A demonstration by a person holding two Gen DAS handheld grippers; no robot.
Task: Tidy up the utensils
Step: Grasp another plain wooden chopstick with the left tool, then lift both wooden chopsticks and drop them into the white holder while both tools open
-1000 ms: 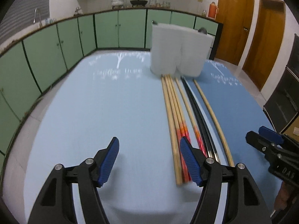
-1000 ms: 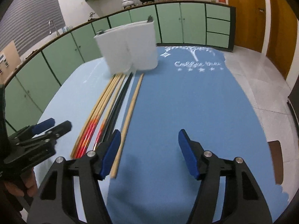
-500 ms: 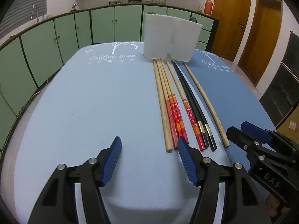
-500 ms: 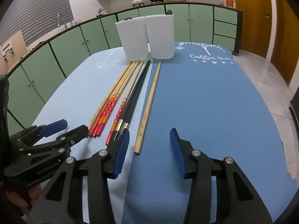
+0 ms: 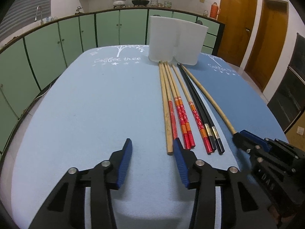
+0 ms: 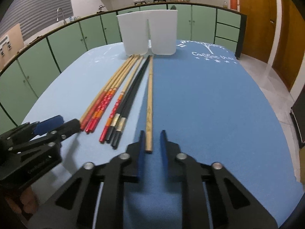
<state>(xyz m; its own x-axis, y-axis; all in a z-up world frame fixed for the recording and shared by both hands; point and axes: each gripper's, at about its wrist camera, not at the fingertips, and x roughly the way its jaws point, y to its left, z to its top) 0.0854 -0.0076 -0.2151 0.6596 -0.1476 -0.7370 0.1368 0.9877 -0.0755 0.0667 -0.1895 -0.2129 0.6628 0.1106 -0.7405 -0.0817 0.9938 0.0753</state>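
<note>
Several chopsticks lie side by side on the blue table: red-handled ones (image 5: 181, 112), a black pair (image 5: 200, 105), and plain wooden ones. A white two-compartment holder (image 5: 176, 41) stands at their far ends; it also shows in the right wrist view (image 6: 148, 35). My right gripper (image 6: 151, 141) has narrowed its jaws around the near end of the rightmost plain wooden chopstick (image 6: 149, 103), with small gaps on both sides. My left gripper (image 5: 151, 148) is open and empty, its right finger beside the leftmost chopstick's end.
The table cover is light blue (image 5: 85, 105) on the left and darker blue (image 6: 209, 105) on the right. Green cabinets (image 5: 57, 38) curve behind the table. Wooden doors (image 5: 238, 19) stand at the far right.
My right gripper has moved left and forward over the rightmost wooden chopstick's end, and its jaws have narrowed around it. The left gripper has shifted slightly forward and stayed open.
</note>
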